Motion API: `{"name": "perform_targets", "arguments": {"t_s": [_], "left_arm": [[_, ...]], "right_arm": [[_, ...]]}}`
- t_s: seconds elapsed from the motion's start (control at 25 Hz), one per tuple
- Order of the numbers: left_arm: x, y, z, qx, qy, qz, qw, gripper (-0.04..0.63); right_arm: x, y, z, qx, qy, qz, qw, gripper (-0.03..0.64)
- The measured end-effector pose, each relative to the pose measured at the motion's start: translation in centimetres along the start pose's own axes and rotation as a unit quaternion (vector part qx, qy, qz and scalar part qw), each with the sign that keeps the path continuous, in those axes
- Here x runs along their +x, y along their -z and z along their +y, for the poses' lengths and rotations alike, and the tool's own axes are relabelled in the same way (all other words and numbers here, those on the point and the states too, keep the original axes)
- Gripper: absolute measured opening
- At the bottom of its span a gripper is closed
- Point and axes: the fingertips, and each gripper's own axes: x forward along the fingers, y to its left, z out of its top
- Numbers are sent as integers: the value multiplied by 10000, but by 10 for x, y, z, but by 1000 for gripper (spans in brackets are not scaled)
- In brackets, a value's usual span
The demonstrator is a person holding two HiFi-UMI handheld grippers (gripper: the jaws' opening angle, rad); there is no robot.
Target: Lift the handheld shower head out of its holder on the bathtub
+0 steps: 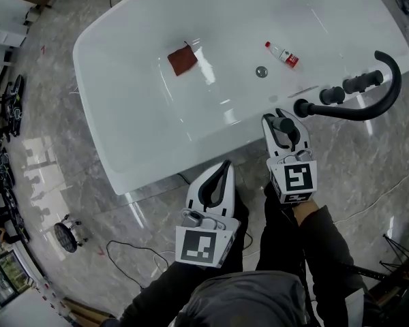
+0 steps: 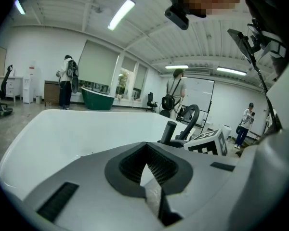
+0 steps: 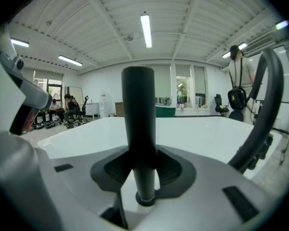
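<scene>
The handheld shower head (image 3: 138,119) is standing upright at the bathtub's (image 1: 123,94) near edge, towards its right-hand end, its foot sitting in a dark ring we are reading as the holder (image 3: 145,199); it is not lifted yet. The right gripper (image 1: 281,121) is coming in nearly level from the near side, so that its jaws are bracketing the handle partway up. The pads are bearing on either side of the handle, which we are judging to be a grip taken for a straight upward pull. Just beside it on the right, the black faucet arch (image 1: 392,80) is curving over the rim, so we are expecting little room for sideways drift. The left gripper (image 1: 223,167) is hanging below the tub's near edge, apart from everything, jaws together with nothing between them. We are reading it as parked out of the way, since the lift needs one hand only. Further out, a red-brown cloth (image 1: 183,60), a small bottle (image 1: 282,54) and the drain (image 1: 261,71) are lying on the tub floor, well apart from the holder.
</scene>
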Motion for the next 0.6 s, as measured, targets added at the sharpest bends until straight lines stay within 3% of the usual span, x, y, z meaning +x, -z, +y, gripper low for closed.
{"name": "perform_targets", "arguments": {"t_s": [0.24, 0.6], "left_arm": [[-7, -4, 1, -43, -105, -87, 9999, 3], [-37, -40, -10, 80, -61, -494, 9987, 3]], "right_arm": [[-11, -59, 4, -194, -151, -515, 9984, 133], [-82, -186, 5, -208, -174, -1403, 9897, 133]]}}
